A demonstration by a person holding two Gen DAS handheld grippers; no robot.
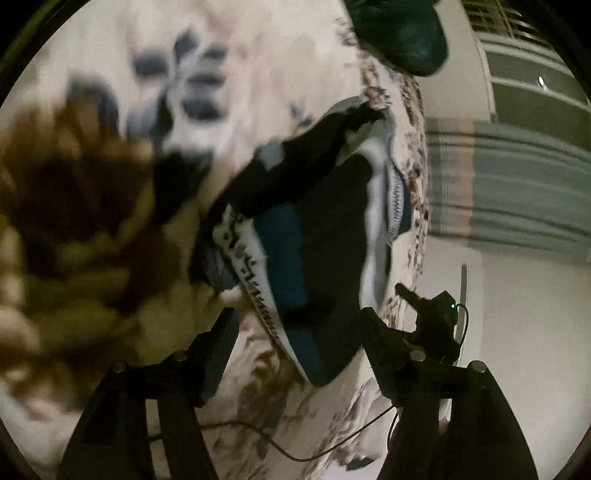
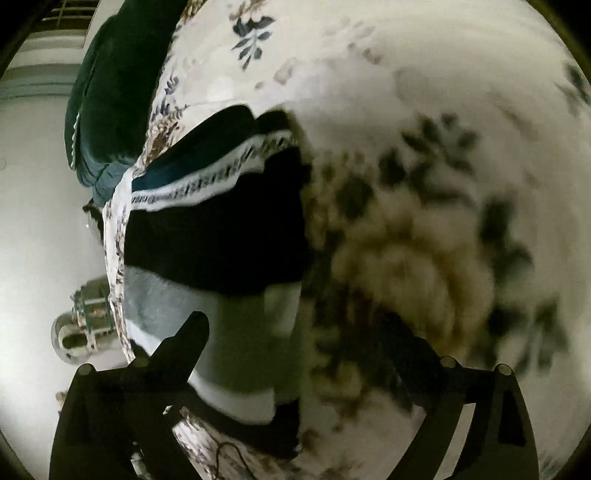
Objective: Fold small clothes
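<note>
A small dark garment (image 1: 314, 229) with black, teal and grey panels and a white lettered band lies on a floral bedsheet (image 1: 258, 74), near the bed's edge. It also shows in the right wrist view (image 2: 221, 229). My left gripper (image 1: 299, 332) is open, its fingers (image 1: 221, 332) spread on either side of the garment's near end, just short of it. My right gripper (image 2: 291, 332) is open over the garment's grey near part, its left finger (image 2: 188, 339) above the grey panel. Both views are blurred by motion.
A dark green bundle (image 1: 399, 33) lies at the bed's far end, also in the right wrist view (image 2: 110, 92). The pale floor (image 1: 517, 314) lies beyond the bed's edge. The other gripper's body (image 1: 436, 314) shows by the edge. A cable (image 1: 295, 450) trails on the sheet.
</note>
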